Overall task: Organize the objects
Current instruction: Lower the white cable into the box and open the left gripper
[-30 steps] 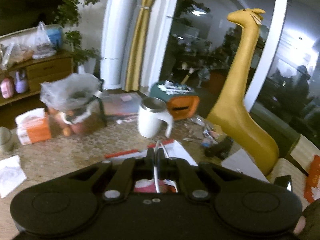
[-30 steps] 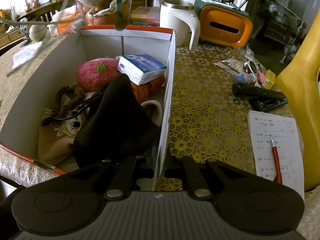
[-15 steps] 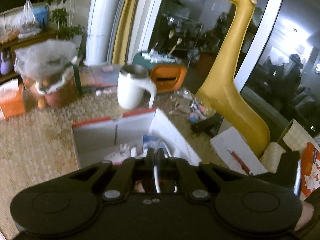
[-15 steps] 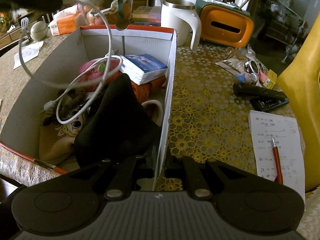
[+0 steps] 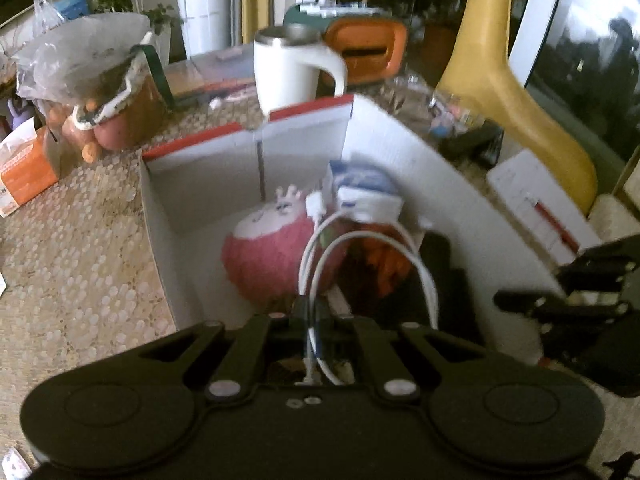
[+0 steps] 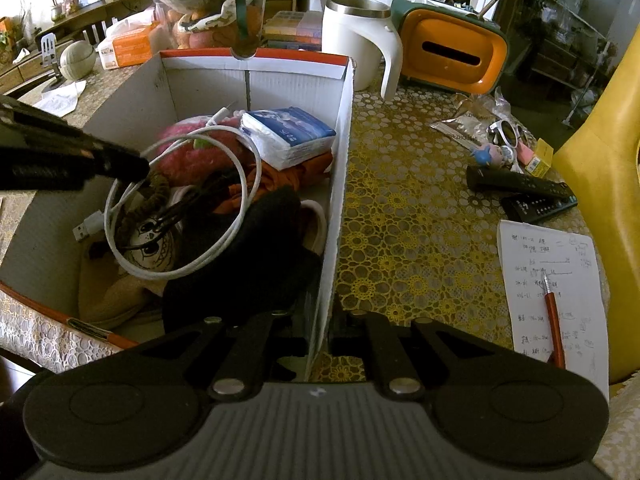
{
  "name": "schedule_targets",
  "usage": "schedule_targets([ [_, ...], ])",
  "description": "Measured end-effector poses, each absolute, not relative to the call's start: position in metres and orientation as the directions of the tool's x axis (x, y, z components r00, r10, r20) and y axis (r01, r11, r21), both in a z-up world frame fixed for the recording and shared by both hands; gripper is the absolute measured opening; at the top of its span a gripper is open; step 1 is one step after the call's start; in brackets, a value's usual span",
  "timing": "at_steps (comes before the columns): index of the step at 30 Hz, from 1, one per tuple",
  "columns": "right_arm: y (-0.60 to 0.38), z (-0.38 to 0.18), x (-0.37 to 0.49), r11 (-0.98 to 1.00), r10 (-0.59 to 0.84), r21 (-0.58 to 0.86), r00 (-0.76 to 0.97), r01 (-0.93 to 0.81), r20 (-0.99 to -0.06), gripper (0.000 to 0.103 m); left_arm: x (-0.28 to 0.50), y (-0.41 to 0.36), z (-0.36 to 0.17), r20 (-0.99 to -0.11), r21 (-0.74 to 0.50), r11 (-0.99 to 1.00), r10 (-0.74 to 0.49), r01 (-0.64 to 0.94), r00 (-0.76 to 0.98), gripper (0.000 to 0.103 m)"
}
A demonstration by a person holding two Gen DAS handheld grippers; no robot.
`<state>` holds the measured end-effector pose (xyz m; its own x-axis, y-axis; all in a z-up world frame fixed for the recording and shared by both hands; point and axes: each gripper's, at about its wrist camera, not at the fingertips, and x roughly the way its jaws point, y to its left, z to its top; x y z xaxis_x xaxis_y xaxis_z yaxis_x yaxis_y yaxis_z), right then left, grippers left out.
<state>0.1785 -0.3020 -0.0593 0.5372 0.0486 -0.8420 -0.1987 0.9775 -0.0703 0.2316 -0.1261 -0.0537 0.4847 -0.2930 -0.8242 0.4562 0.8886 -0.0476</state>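
White mug [image 6: 356,44] on bench [image 6: 416,216] at 12 o'clock; orange tissue holder [image 6: 452,54] just beside, 1 o'clock. Remotes [image 6: 520,190], notepaper [image 6: 556,296] with red pen [image 6: 554,320] at 3 o'clock. Yellow giraffe [image 5: 516,92] beyond.

A white box [image 6: 340,184] edged in red along its rim sits on a tabletop [image 6: 404,220] covered in yellow floral lace. Inside the box, a white cable [image 6: 244,184] loops over a pink plush [image 5: 272,256], a blue-and-white tissue pack [image 6: 290,136], orange cloth [image 6: 296,174] and a black mesh item [image 6: 248,264]. Behind the box stand a white mug [image 6: 356,48] with a steel rim and an orange-fronted, green-cased holder [image 6: 452,56]. To the right, a red pen [image 6: 554,316] lies on white paper [image 6: 560,292] with handwriting, near two black remotes [image 6: 520,192]. A yellow giraffe figure [image 5: 508,80] stands at the tabletop's edge. Both grippers [image 5: 314,320] are black.
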Motion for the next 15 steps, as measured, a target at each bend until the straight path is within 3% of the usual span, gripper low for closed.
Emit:
schedule_targets([
  [2, -0.302, -0.059, 0.179, 0.977, 0.048, -0.071, 0.537, -0.199, -0.842, 0.008, 0.233, -0.126, -0.056, -0.833, -0.044, 0.888, -0.285, 0.457, 0.474, 0.001],
  [7, -0.302, -0.059, 0.178, 0.977, 0.048, -0.071, 0.537, -0.199, -0.842, 0.008, 0.233, -0.125, -0.057, -0.844, -0.051, 0.888, -0.283, 0.457, 0.456, 0.016],
  [10, -0.302, -0.059, 0.178, 0.978, 0.047, -0.071, 0.537, -0.198, -0.842, 0.008, 0.229, -0.120, -0.052, -0.840, -0.062, 0.893, -0.288, 0.446, 0.459, 0.035],
  [12, -0.302, -0.059, 0.177, 0.978, 0.047, -0.071, 0.537, -0.198, -0.842, 0.008, 0.225, -0.111, -0.043, -0.825, -0.082, 0.894, -0.308, 0.440, 0.473, 0.060],
  [15, -0.302, -0.059, 0.178, 0.978, 0.047, -0.071, 0.538, -0.197, -0.842, 0.008, 0.218, -0.091, -0.022, -0.790, -0.099, 0.894, -0.338, 0.437, 0.512, 0.063],
])
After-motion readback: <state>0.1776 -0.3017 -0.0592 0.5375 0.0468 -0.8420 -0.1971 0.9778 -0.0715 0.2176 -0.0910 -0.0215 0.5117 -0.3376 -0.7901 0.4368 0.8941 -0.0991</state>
